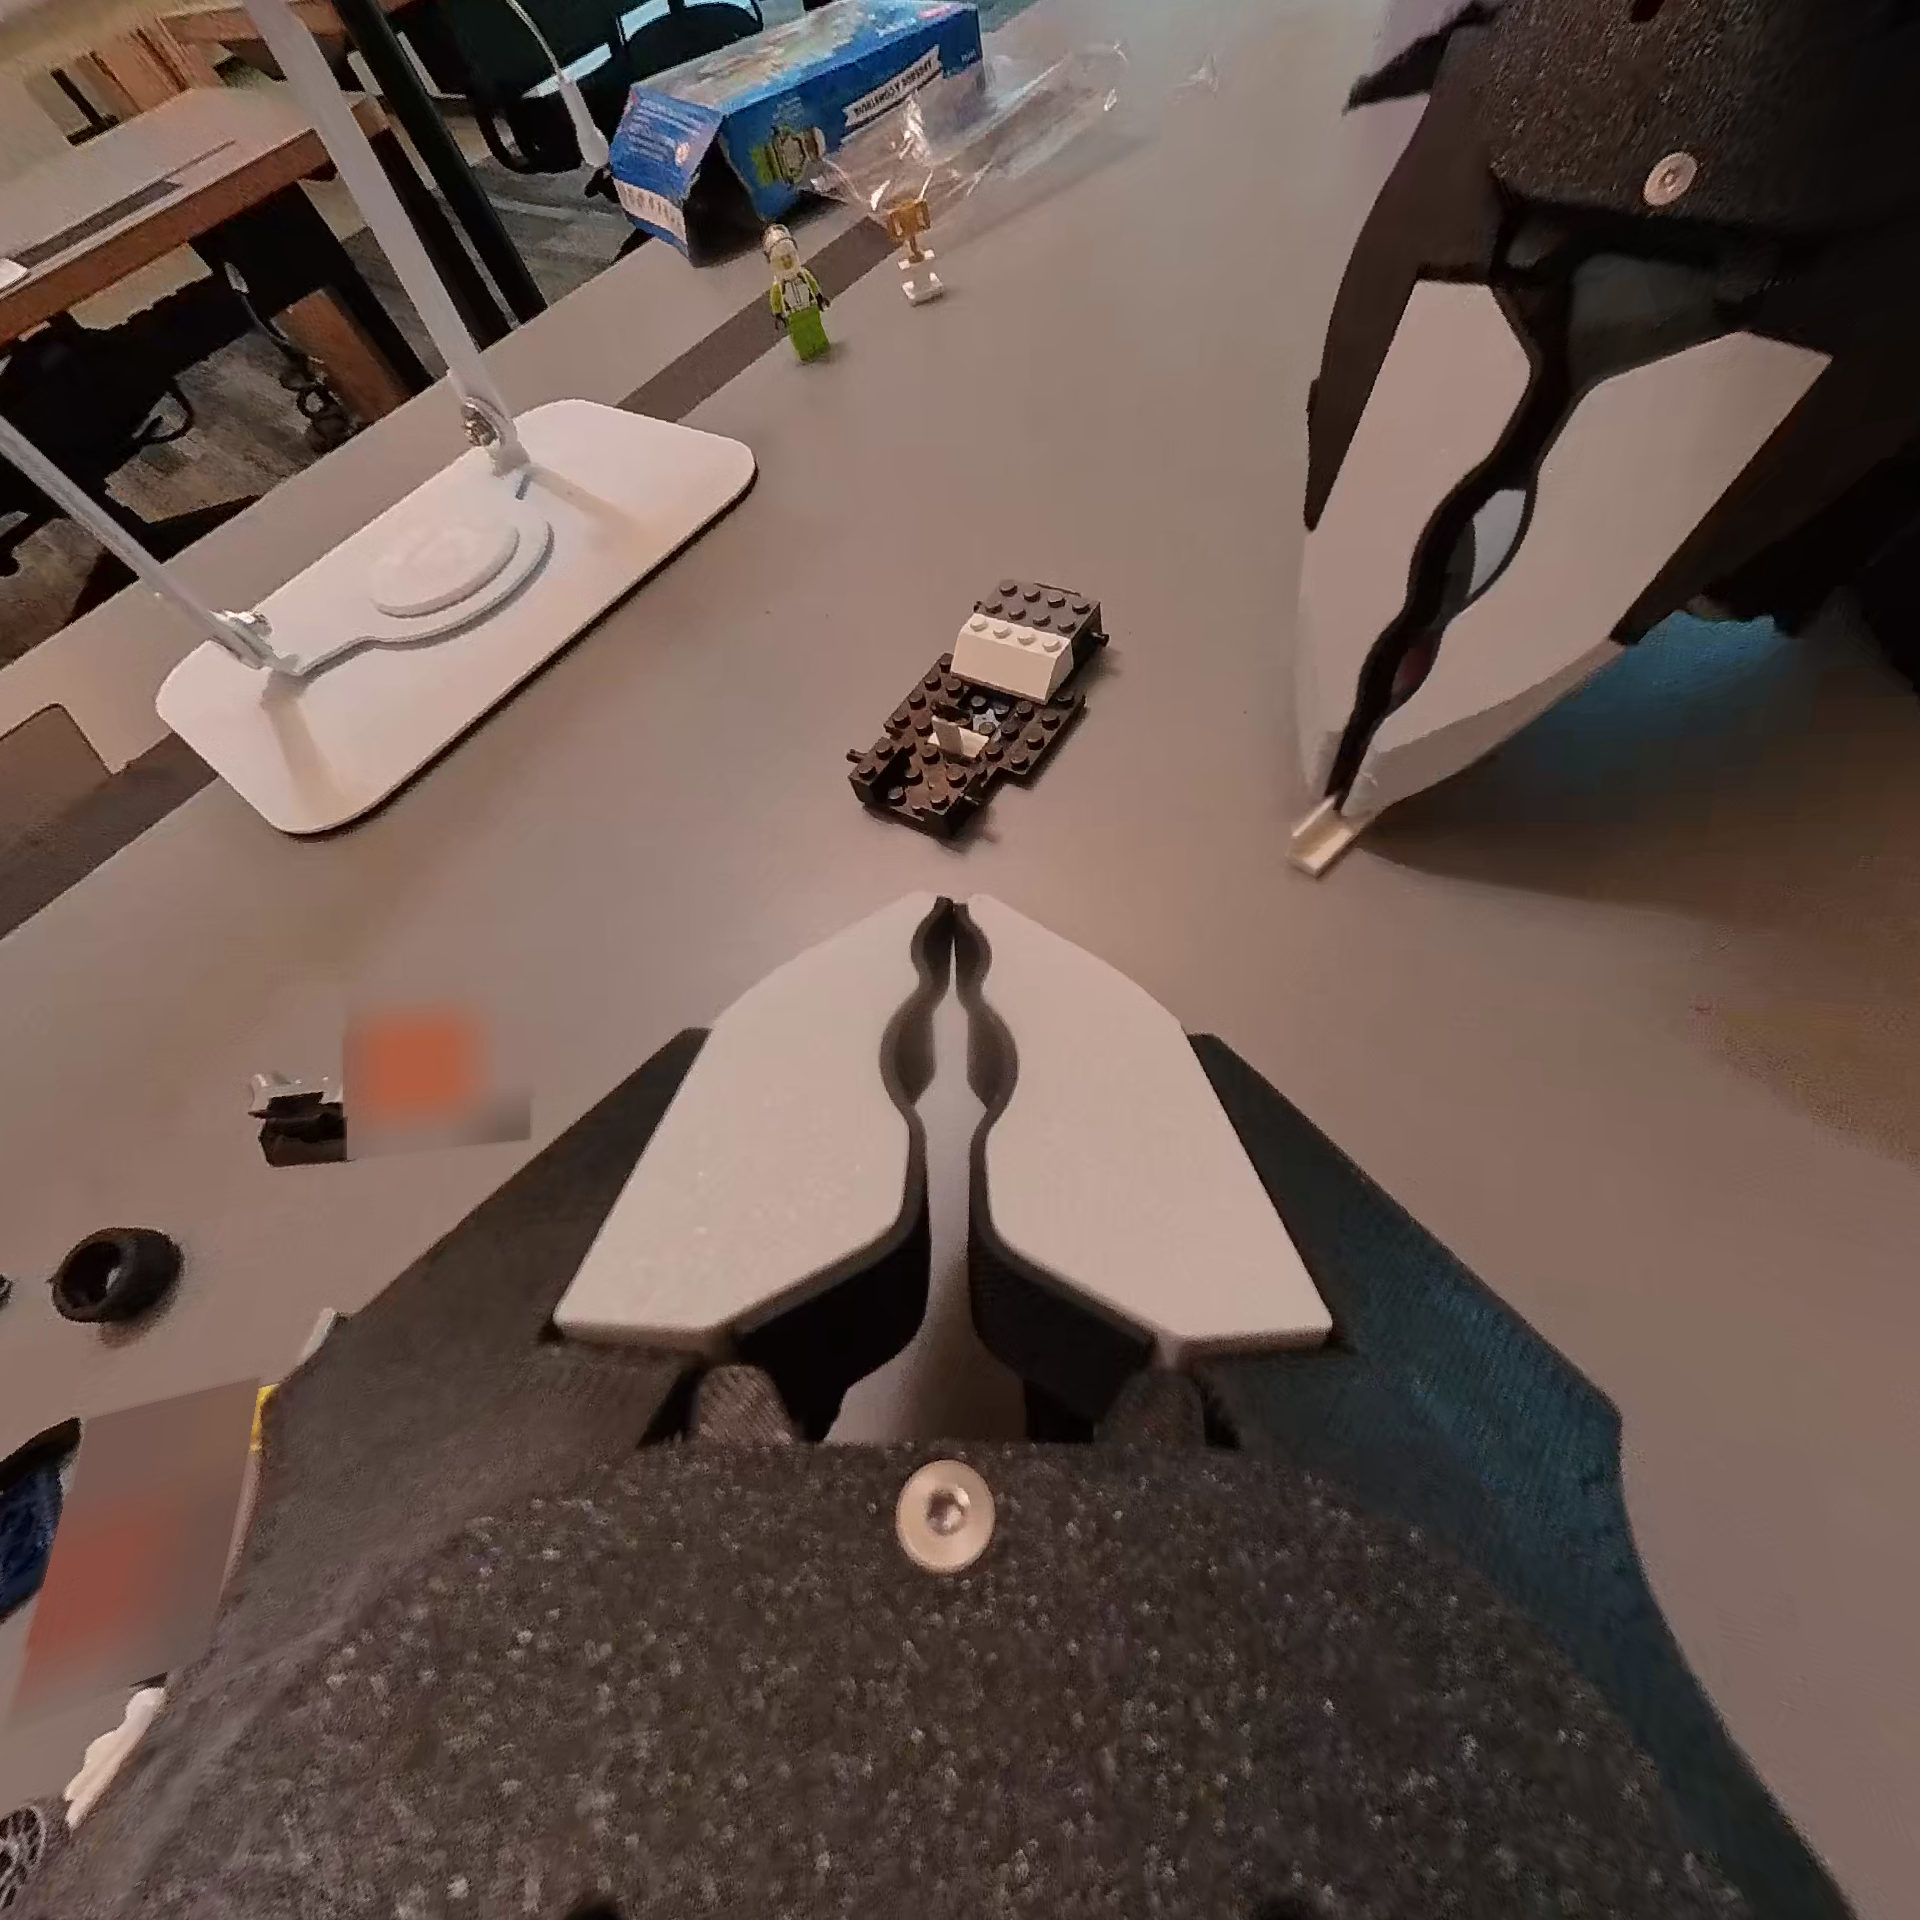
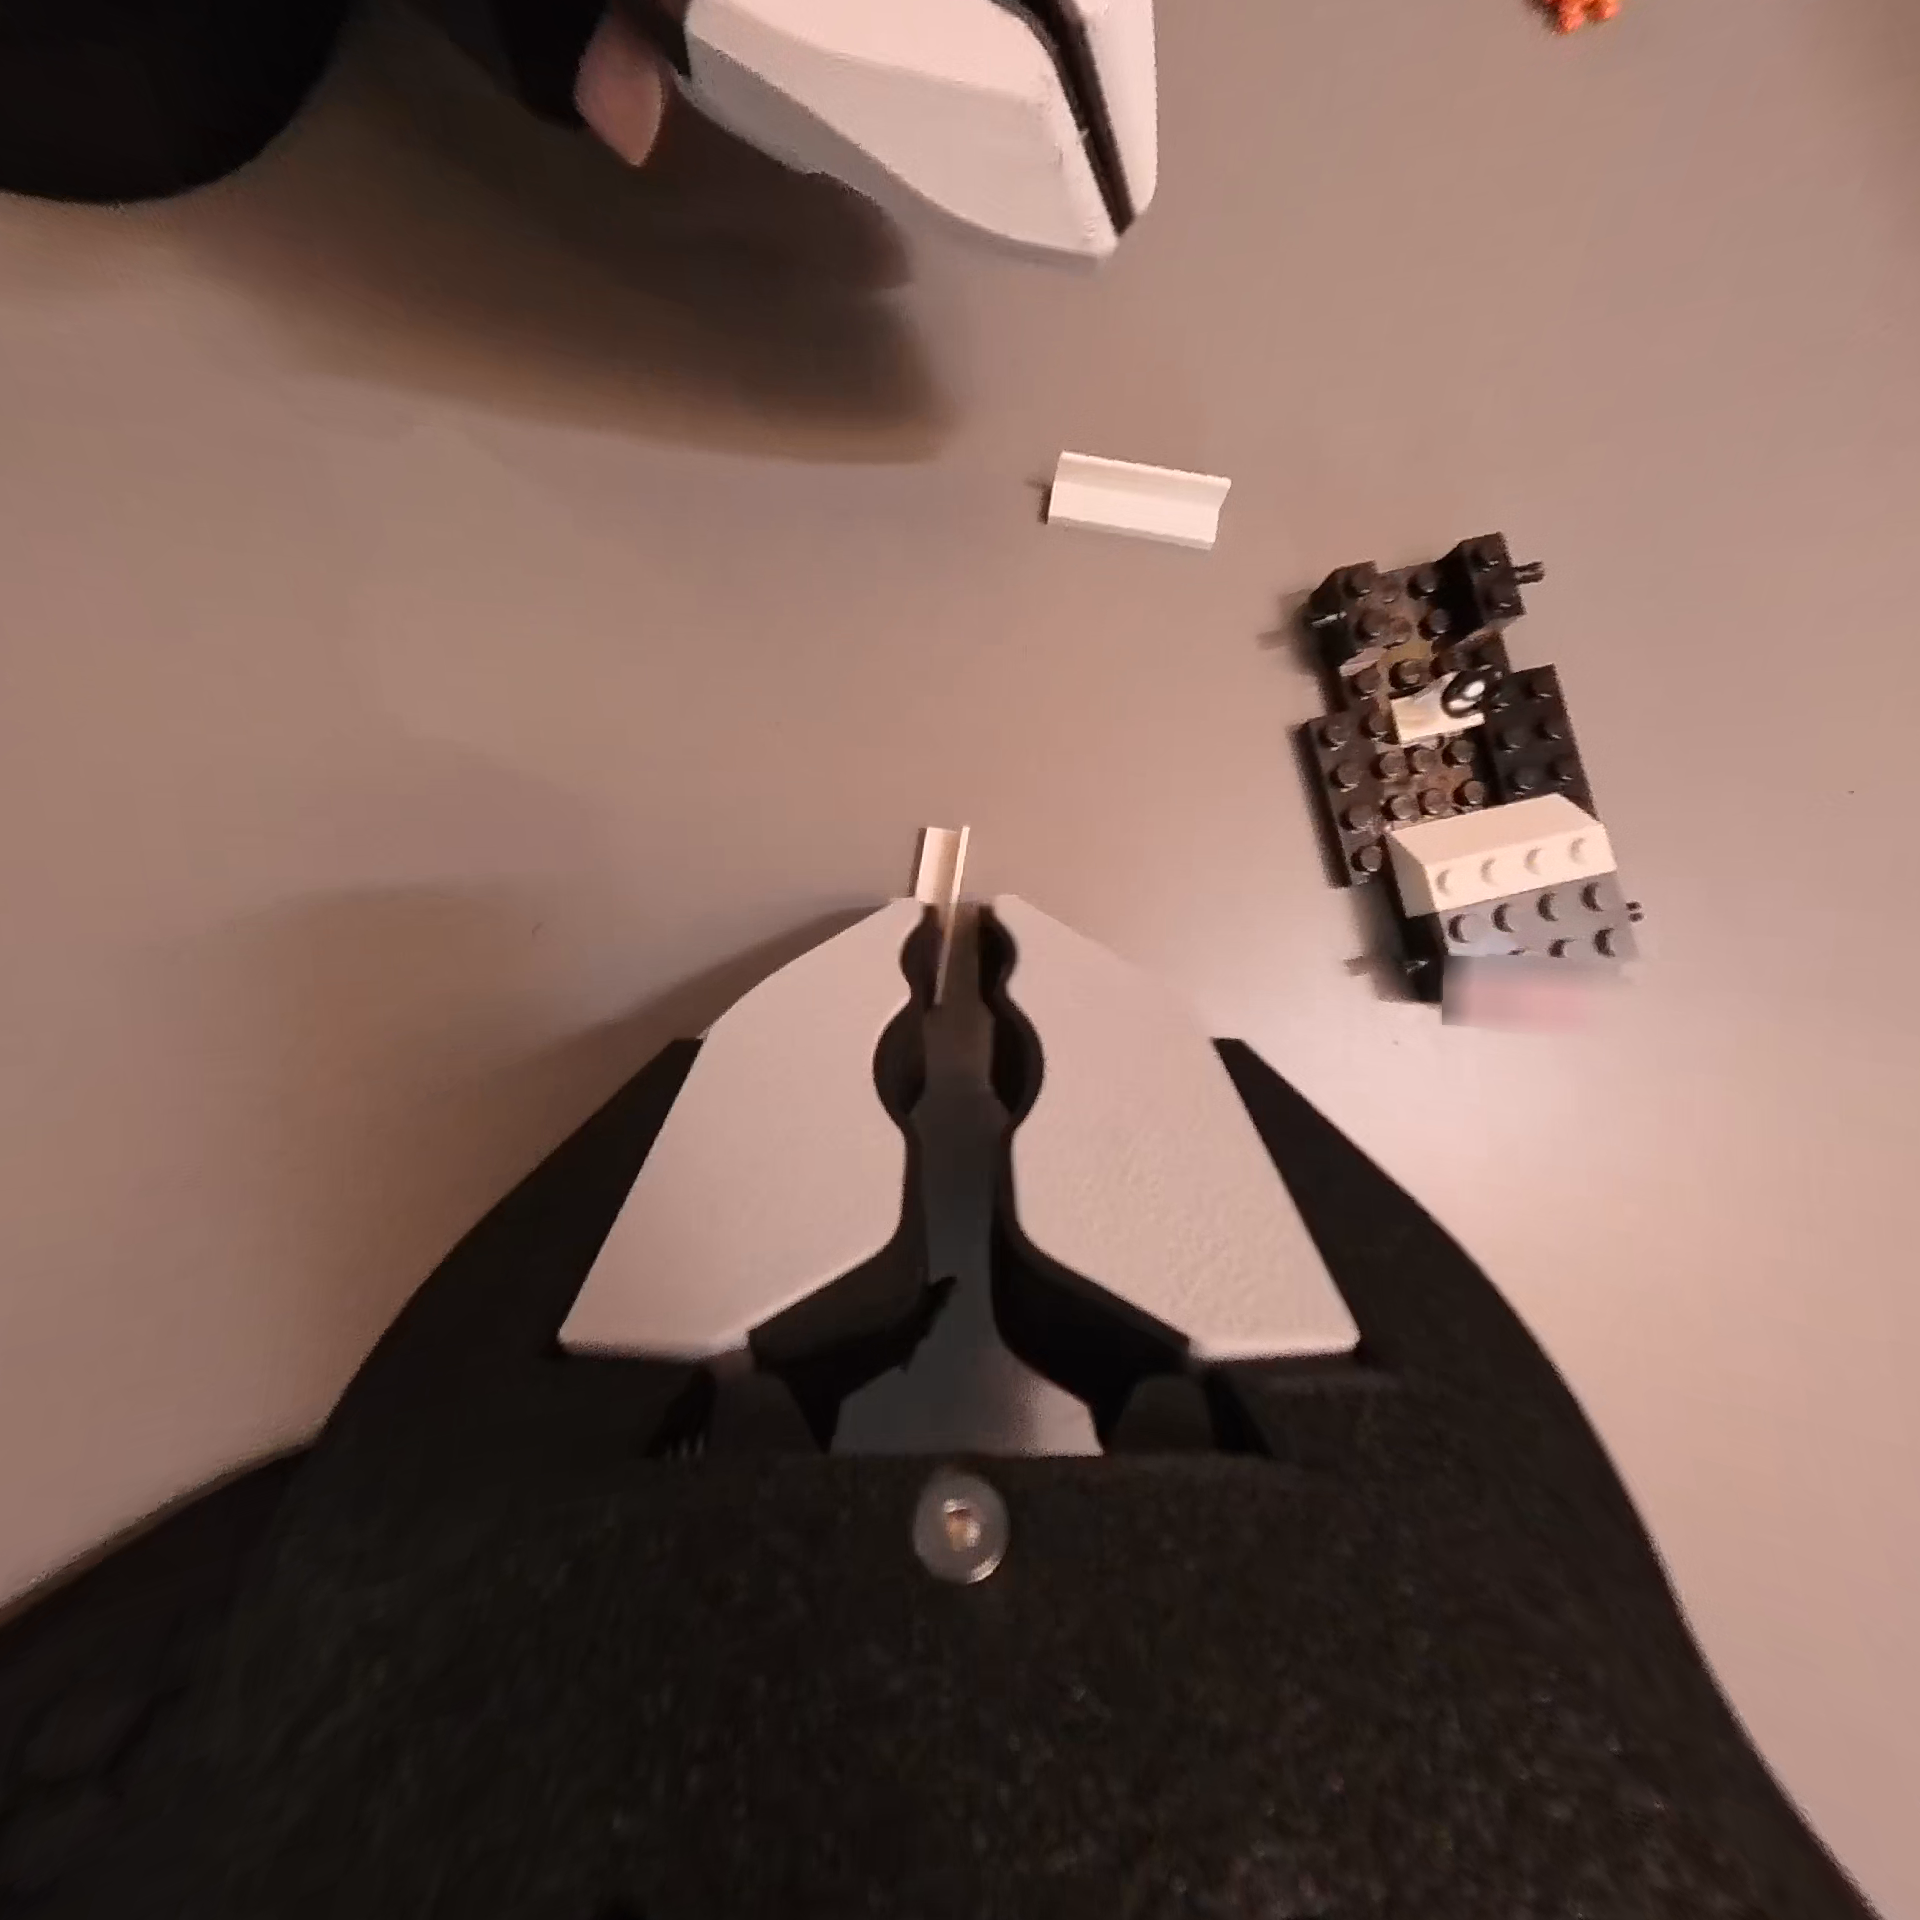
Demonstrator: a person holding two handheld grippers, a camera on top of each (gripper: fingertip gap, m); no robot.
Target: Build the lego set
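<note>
Pinching a small white piece (image 2: 943, 871) at its tips, the right claw (image 2: 948, 914) is hovering over the table (image 2: 416, 644); the black chassis (image 2: 1455, 769) is lying rightward, nearer it than the empty, closed left claw (image 1: 953, 909).

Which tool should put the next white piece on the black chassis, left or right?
Right. The right tool is already shut on a small white piece, with the black chassis nearby. The left tool is shut and empty.
</note>
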